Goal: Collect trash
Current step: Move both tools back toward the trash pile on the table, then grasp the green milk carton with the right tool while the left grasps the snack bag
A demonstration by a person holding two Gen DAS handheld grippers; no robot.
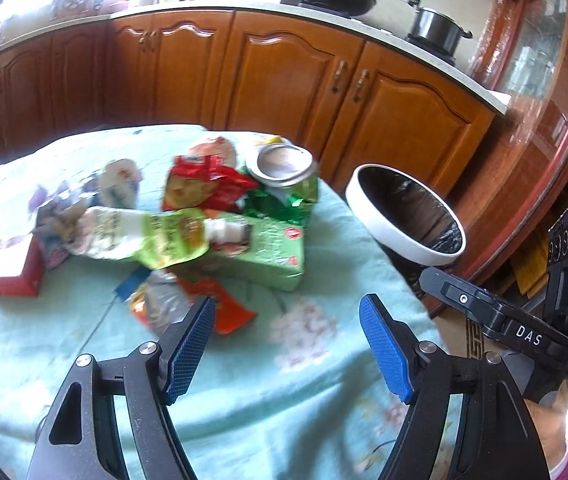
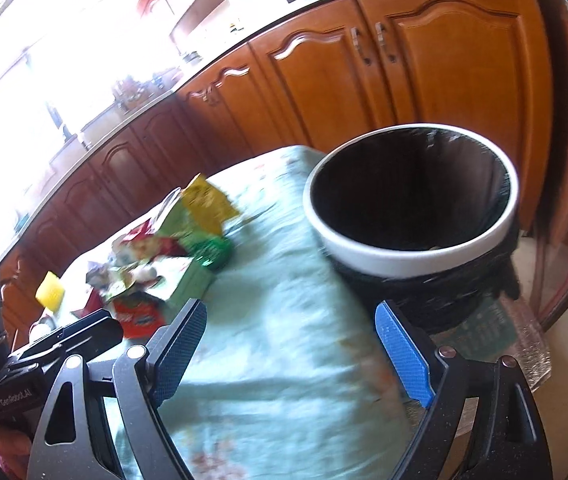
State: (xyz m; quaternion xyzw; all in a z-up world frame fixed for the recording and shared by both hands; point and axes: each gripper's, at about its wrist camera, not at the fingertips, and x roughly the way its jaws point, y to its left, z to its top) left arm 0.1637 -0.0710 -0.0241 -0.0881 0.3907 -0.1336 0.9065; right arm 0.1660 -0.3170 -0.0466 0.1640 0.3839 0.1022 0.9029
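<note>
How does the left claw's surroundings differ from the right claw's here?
The left claw faces the trash pile on the tablecloth; the right claw faces the lined bin past the table edge. Both are open and hold nothing.

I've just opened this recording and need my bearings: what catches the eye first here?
A heap of bright snack wrappers with a crushed green can sits mid-table on the pale blue cloth. Beside the table's edge stands a white-rimmed bin with a black liner. Both grippers, left and right, hang open and empty.
</note>
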